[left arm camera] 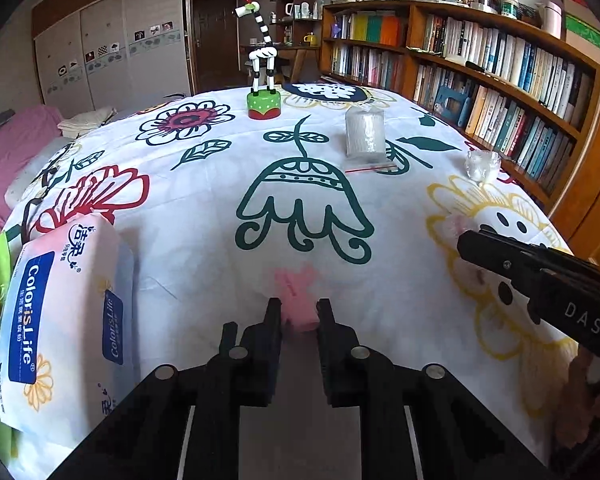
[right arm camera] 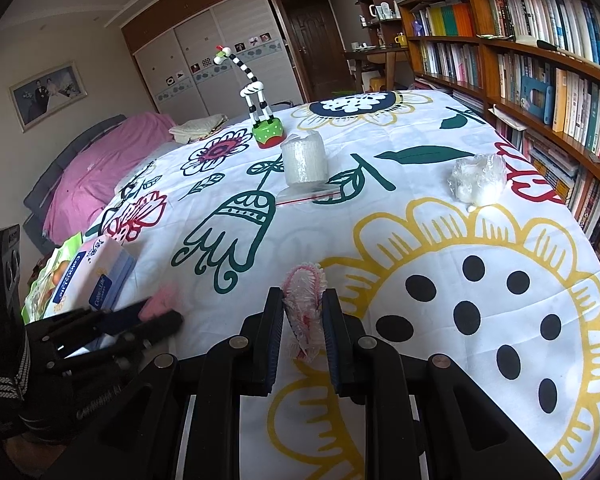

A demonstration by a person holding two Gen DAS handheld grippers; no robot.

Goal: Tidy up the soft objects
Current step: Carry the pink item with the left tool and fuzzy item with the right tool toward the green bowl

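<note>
While the left gripper (left arm camera: 299,306) pinches a pink soft piece (left arm camera: 298,296) between its narrow fingers, a tissue pack (left arm camera: 66,312) lies left of them. The right gripper (right arm camera: 302,300) clamps a pink-and-white fluffy item (right arm camera: 305,312).

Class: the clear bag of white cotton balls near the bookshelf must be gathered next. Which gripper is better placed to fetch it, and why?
The right gripper, probably. The bag of cotton balls lies on its side of the tablecloth, whereas the left gripper sits across by the tissue pack. Both are full: right holds a pink-and-white fuzzy loop, left a pink soft piece.
</note>
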